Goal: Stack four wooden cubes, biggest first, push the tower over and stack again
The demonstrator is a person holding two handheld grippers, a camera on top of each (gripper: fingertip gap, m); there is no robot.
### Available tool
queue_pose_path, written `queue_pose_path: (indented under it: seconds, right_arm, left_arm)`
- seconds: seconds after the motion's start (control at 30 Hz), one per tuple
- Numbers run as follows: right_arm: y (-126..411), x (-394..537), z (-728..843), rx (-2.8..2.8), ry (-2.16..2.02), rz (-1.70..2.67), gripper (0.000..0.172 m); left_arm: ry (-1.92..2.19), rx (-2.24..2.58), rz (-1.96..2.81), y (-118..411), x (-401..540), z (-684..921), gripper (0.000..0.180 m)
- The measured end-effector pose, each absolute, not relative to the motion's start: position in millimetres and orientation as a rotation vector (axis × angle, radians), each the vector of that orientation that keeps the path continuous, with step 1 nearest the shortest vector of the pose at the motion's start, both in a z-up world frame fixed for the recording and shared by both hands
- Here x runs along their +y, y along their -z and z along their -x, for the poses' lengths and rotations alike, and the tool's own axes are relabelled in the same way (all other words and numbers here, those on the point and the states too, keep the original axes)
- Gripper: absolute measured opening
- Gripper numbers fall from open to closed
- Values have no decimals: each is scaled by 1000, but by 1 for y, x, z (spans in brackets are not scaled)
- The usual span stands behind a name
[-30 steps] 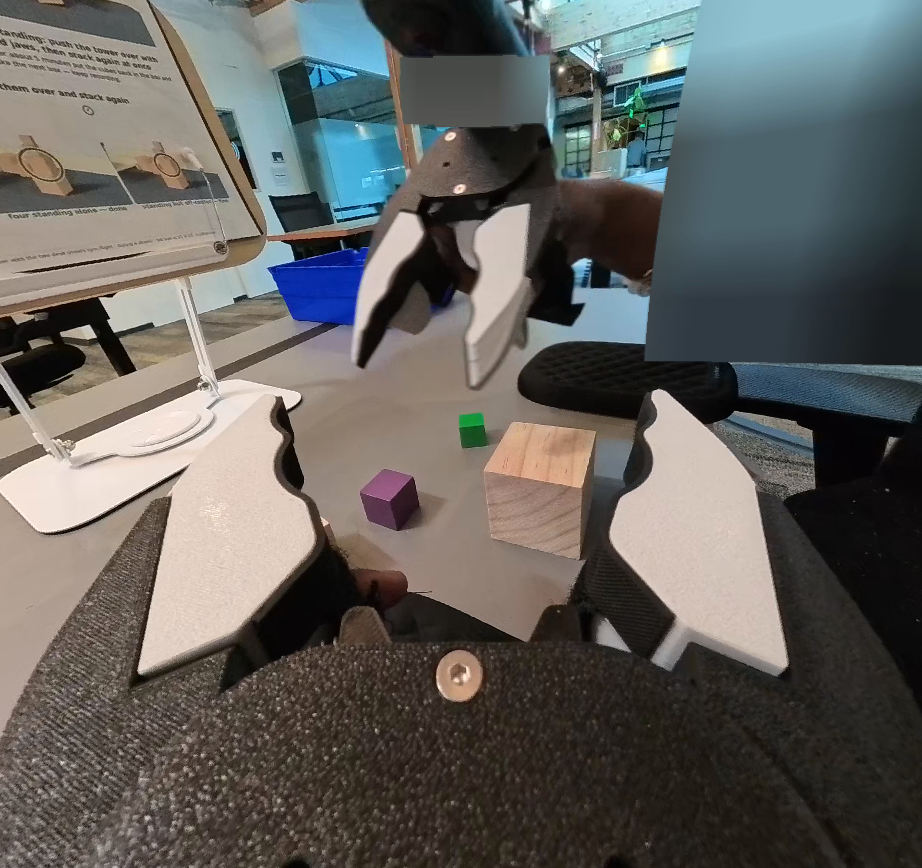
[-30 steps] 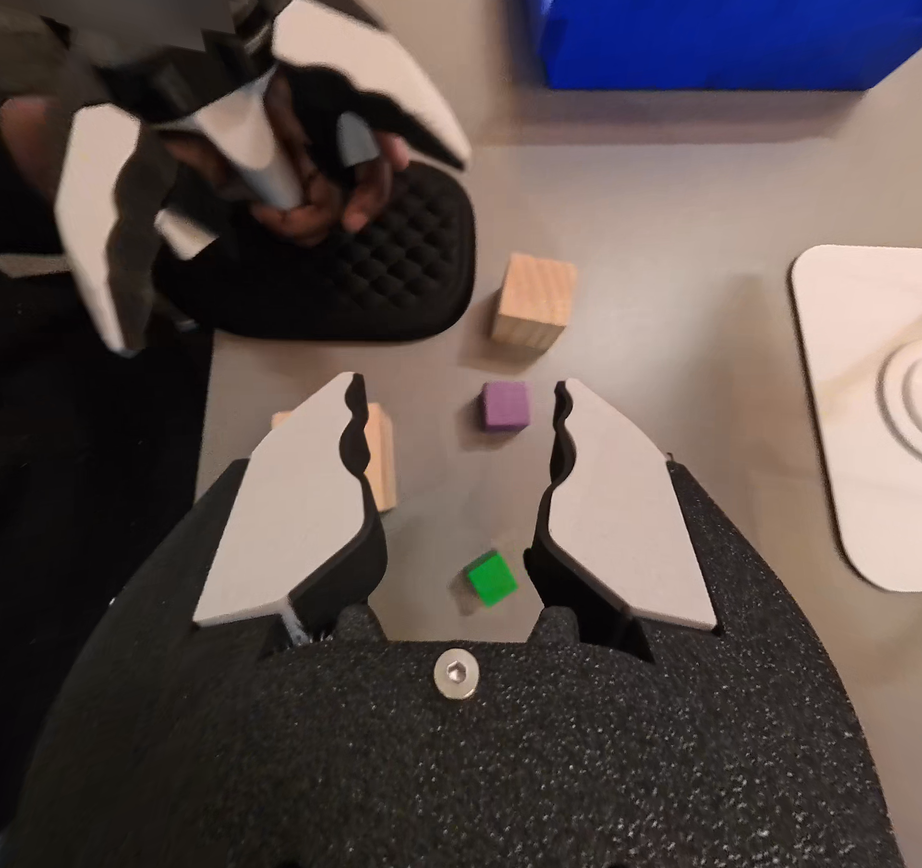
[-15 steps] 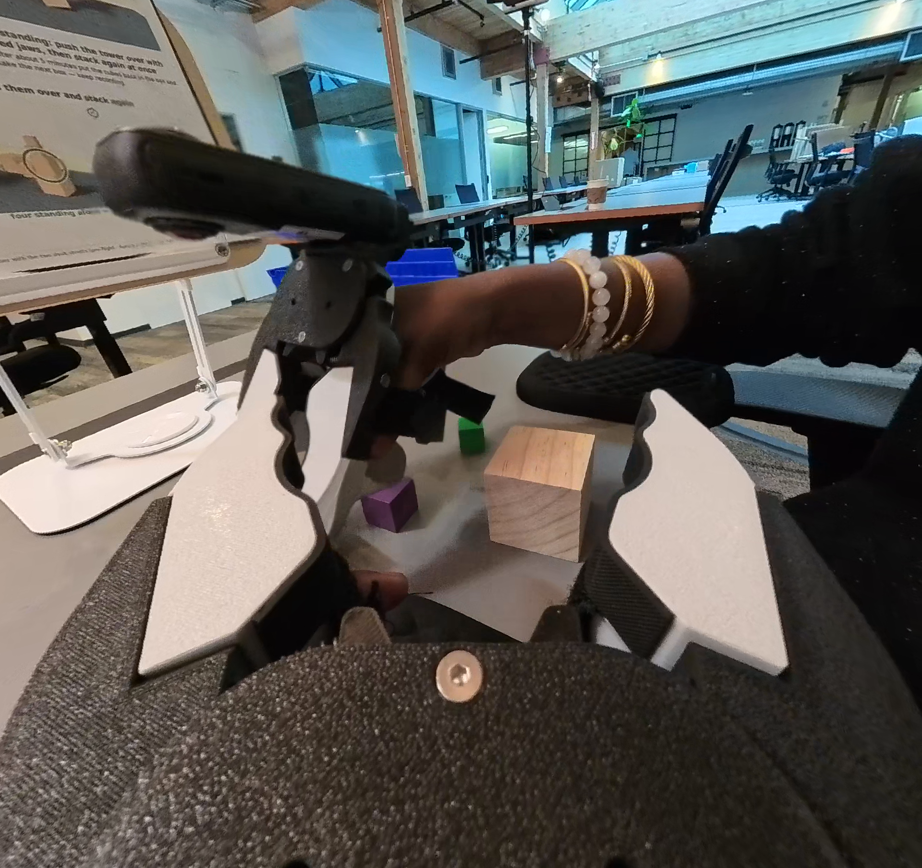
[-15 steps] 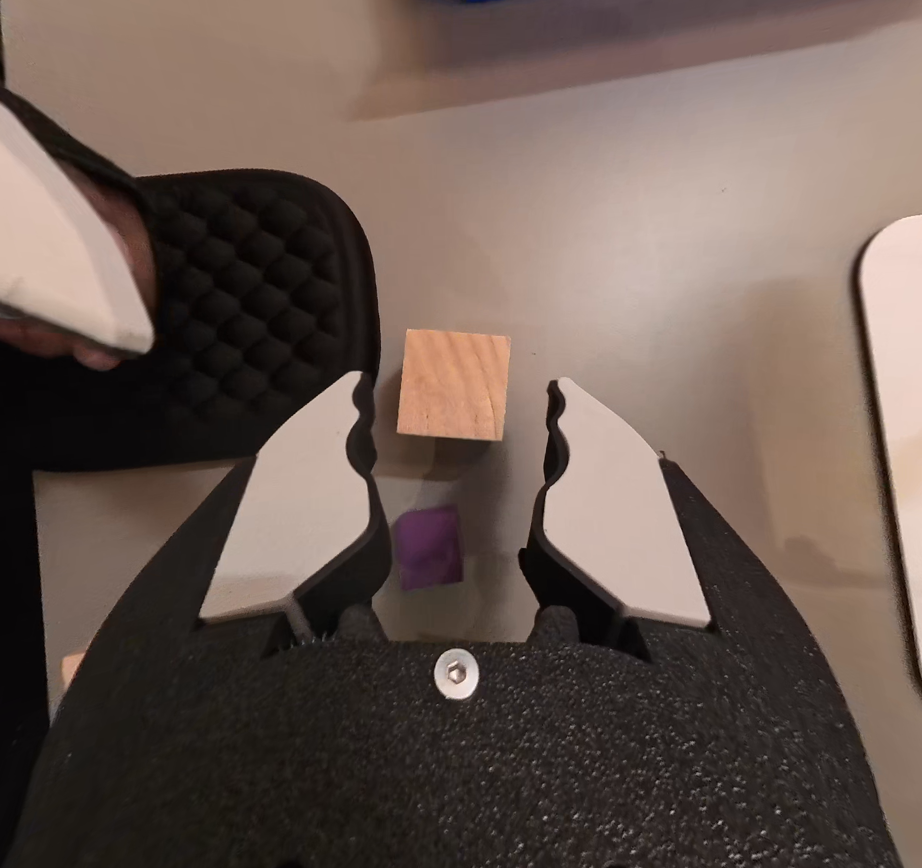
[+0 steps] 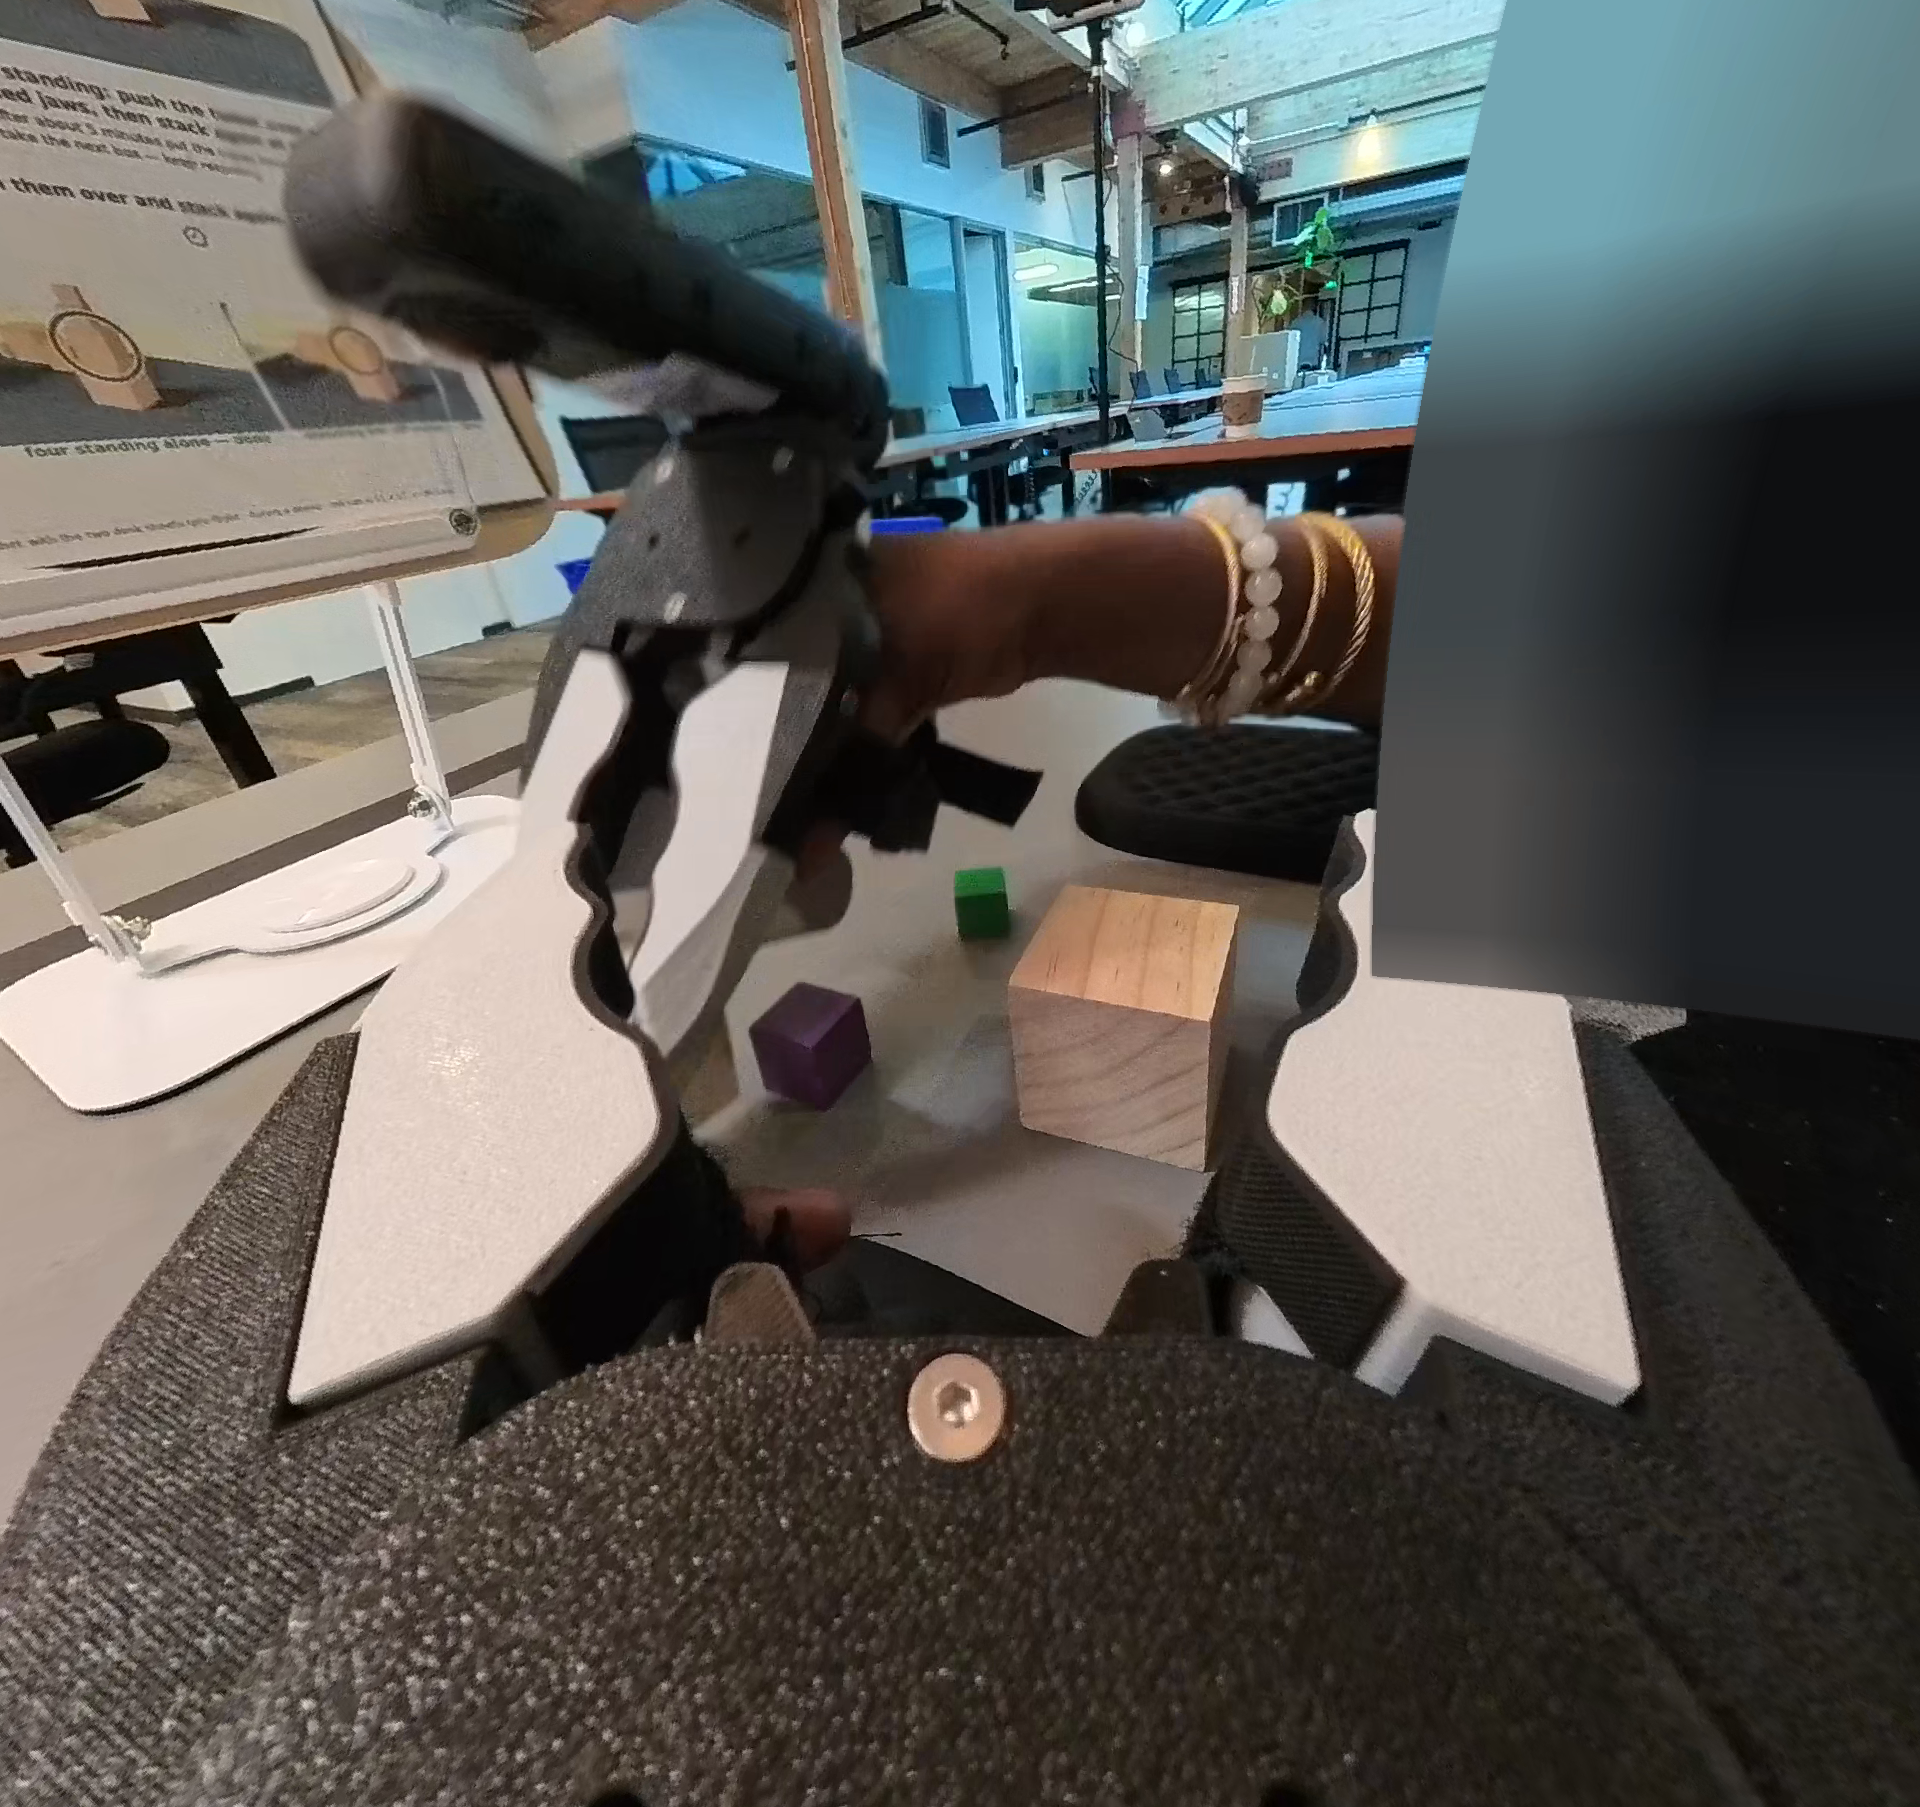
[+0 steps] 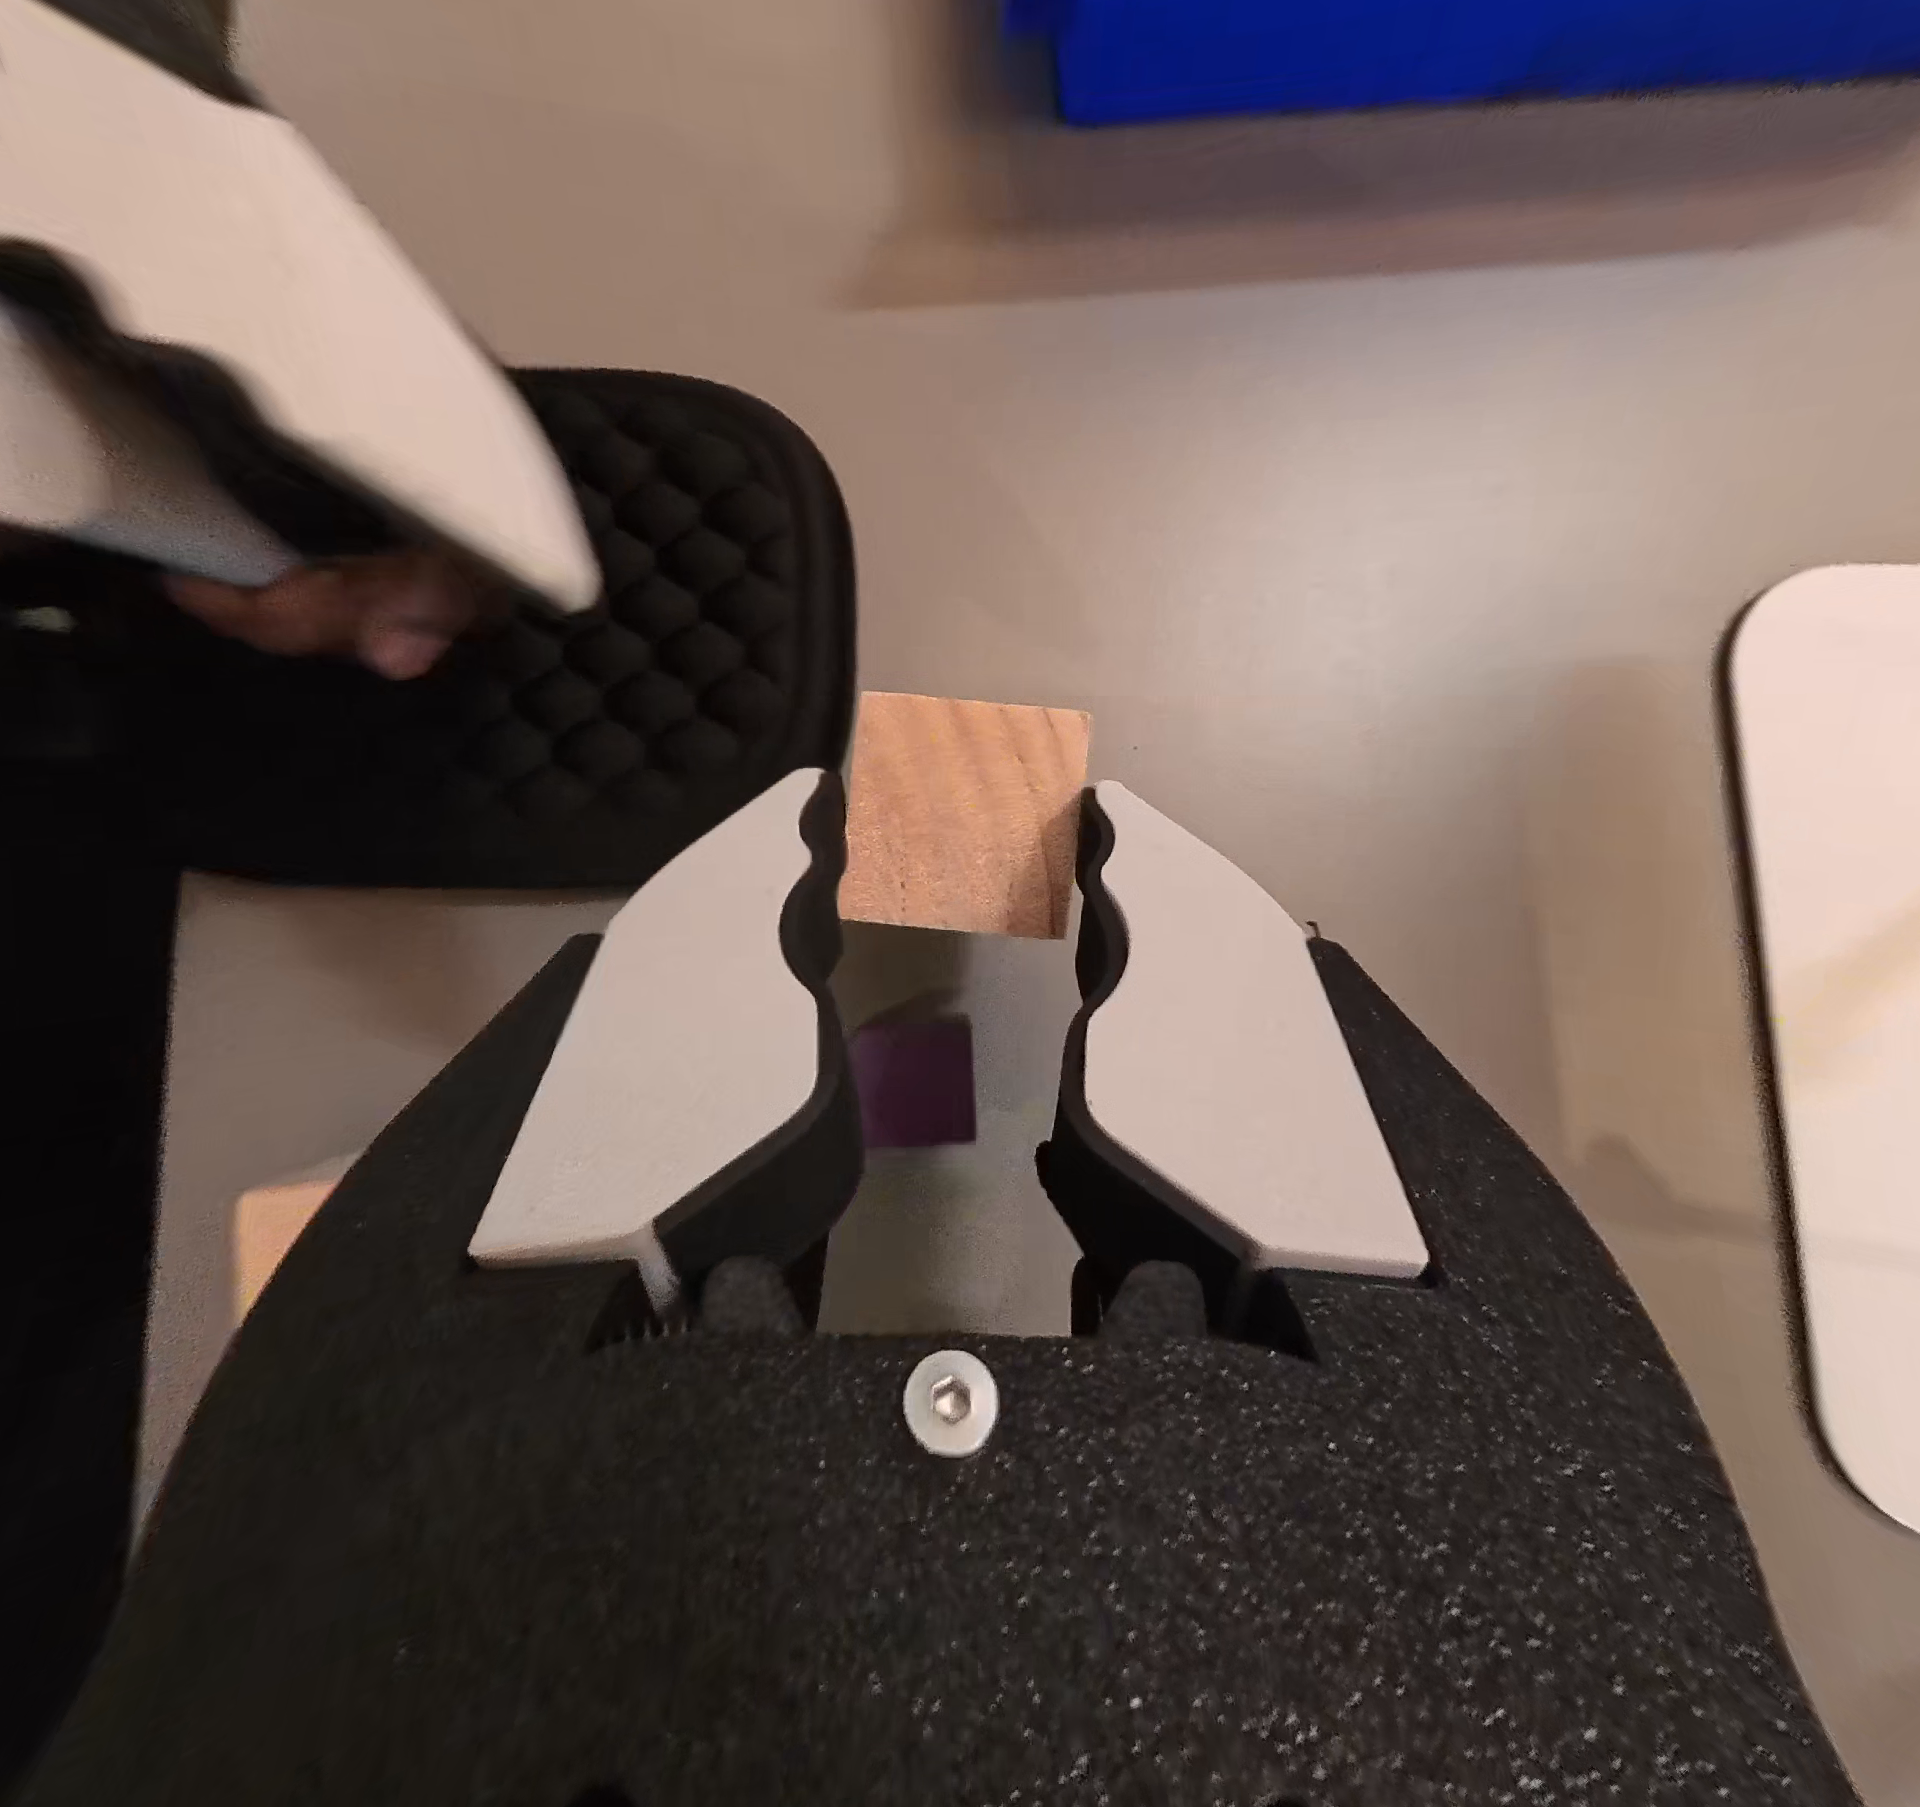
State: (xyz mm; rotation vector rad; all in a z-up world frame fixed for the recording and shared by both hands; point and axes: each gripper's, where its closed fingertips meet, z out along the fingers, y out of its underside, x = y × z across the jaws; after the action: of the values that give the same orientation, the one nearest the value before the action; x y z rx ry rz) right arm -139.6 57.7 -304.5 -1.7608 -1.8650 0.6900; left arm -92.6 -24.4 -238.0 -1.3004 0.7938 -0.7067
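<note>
R gripper [image 6: 961, 812] had narrowed vs a sec earlier, with pads pressed on both sides of small wood block [image 6: 961, 822] at frame centre and purple cube [image 6: 914, 1082] just below. L gripper [image 5: 966, 864] was spread wide and empty — bigger wood block [image 5: 1122, 1019] ahead, lower centre.

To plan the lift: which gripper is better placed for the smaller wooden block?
Right. The right gripper has both fingertips against the smaller wooden block, as far as I can see; the left gripper stands wide open, away from it.
</note>
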Motion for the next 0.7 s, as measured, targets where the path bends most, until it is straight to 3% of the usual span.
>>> queue_pose_path:
  seconds: [0.3,0.7]
  right_arm:
    - [251,-2,72,-2027,-769,1597,42]
    - [279,-34,43,-2113,-769,1644,42]
  left_arm:
    - [710,796,1303,238,-24,92,127]
    - [703,802,1309,239,-24,91,127]
